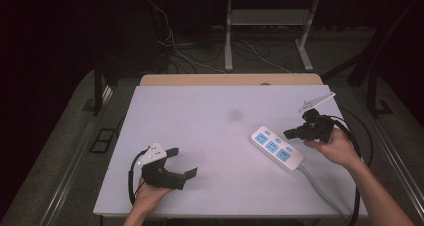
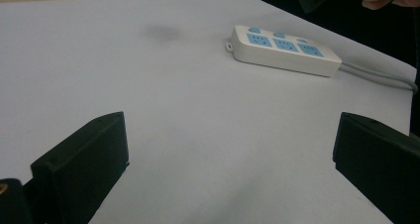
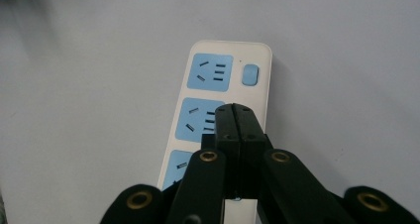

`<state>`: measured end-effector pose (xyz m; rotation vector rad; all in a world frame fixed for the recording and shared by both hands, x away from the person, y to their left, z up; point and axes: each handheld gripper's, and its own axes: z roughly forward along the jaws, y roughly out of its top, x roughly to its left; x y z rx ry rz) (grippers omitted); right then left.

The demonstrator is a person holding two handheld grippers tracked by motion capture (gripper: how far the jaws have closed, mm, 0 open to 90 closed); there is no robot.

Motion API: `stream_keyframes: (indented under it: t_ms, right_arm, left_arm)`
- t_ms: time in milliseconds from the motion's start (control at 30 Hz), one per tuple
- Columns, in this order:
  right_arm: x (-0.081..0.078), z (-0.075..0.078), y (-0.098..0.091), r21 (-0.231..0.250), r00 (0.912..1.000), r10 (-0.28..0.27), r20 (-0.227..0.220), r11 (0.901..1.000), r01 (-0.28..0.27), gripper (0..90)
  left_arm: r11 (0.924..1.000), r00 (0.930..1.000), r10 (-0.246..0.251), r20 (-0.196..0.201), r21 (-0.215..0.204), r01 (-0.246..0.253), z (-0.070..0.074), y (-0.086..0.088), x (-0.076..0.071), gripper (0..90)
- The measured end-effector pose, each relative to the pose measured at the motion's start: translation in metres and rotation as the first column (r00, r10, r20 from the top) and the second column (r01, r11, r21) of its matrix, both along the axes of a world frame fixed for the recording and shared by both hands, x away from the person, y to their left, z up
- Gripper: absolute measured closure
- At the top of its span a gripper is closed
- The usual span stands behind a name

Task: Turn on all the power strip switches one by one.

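Over at the left of the white table (image 1: 215, 111), the left gripper (image 1: 181, 162) rests low near the front edge, held from below by the person's left hand (image 1: 148, 196), its jaws spread wide with nothing between them. In the left gripper view those two black jaws stand well apart over bare tabletop, and the power strip (image 2: 285, 49) lies farther off, toward the right edge.

Moving right, a faint grey smudge (image 1: 234, 115) marks the table's middle. Beyond it lies the white power strip (image 1: 276, 148), set diagonally, with three blue socket faces and small blue buttons beside them, its grey cord (image 1: 320, 186) trailing off the front right.

At the far right, the right gripper (image 1: 291, 133) is held in the right hand (image 1: 337, 148) just at the strip's far side. In the right gripper view its jaws are pressed together, holding nothing, with the tips over the middle socket's button area (image 3: 250, 110).

If the closed tips are meant to press a switch, the likely trouble is slipping off the small button, or pushing the light strip sideways across the smooth table, since nothing steadies it. The trailing cord could also snag the forearm.

No brand, label or writing is legible on the strip.
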<state>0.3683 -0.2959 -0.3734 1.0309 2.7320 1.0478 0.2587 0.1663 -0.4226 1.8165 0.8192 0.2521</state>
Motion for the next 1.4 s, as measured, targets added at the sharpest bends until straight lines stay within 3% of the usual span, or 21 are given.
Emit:
stream_keyframes:
  t_ms: [367,1400]
  right_arm:
    - [0.011,-0.001,0.006,-0.008,1.0000,0.008,-0.001,0.9999,-0.008,90.0]
    - [0.027,-0.027,0.020,-0.056,0.9970,0.024,-0.073,0.9980,-0.029,90.0]
  left_arm:
    - [1.0000,1.0000,-0.001,0.001,-0.003,0.001,0.000,0.001,0.000,0.0]
    - [1.0000,1.0000,-0.001,0.002,-0.002,0.001,0.000,0.001,0.000,0.0]
